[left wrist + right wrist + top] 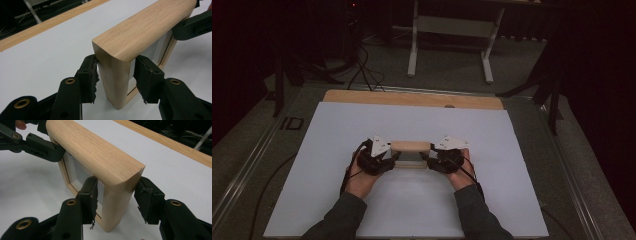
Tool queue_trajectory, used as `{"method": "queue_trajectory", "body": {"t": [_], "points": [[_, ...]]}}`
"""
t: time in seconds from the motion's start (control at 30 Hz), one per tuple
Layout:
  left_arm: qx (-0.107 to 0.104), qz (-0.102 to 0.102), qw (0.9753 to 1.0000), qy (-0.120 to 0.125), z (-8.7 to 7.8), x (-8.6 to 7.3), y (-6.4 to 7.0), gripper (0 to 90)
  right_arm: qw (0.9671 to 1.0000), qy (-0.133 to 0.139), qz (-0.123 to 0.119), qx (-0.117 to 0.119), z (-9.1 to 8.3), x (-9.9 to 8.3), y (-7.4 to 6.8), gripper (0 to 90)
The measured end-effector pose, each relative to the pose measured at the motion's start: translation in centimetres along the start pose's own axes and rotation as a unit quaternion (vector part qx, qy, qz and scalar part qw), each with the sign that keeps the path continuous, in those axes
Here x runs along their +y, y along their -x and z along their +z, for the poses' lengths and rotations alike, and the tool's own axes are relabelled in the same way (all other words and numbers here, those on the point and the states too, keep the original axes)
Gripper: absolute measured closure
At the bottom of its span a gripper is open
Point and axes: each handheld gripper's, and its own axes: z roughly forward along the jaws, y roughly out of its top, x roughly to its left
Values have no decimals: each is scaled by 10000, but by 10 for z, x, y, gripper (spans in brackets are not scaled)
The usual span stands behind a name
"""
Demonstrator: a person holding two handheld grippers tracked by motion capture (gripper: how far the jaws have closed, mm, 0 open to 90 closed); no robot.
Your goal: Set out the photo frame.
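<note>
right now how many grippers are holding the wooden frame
2. The left gripper clamps the wooden frame at its left upright; the right gripper clamps its right upright.

Dim room: grey carpeted floor [522, 130], white-legged table frame [452, 30] behind, dark cables [362, 70] trailing left.
</note>
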Motion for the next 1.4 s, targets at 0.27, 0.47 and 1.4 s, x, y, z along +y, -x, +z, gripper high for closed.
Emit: {"method": "queue_trajectory", "body": {"t": [0.27, 0.47, 1.4], "points": [[14, -60, 10000, -2, 0, 0, -3, 537, 10000, 26, 28, 22, 4, 2, 1, 528], [-7, -114, 9999, 11, 0, -1, -7, 535, 10000, 47, 47, 27, 6, 3, 1, 527], [0, -316, 9994, 132, 9, -1, -12, 514, 9995, 97, 291, 106, 12, 4, 10, 531]]}}
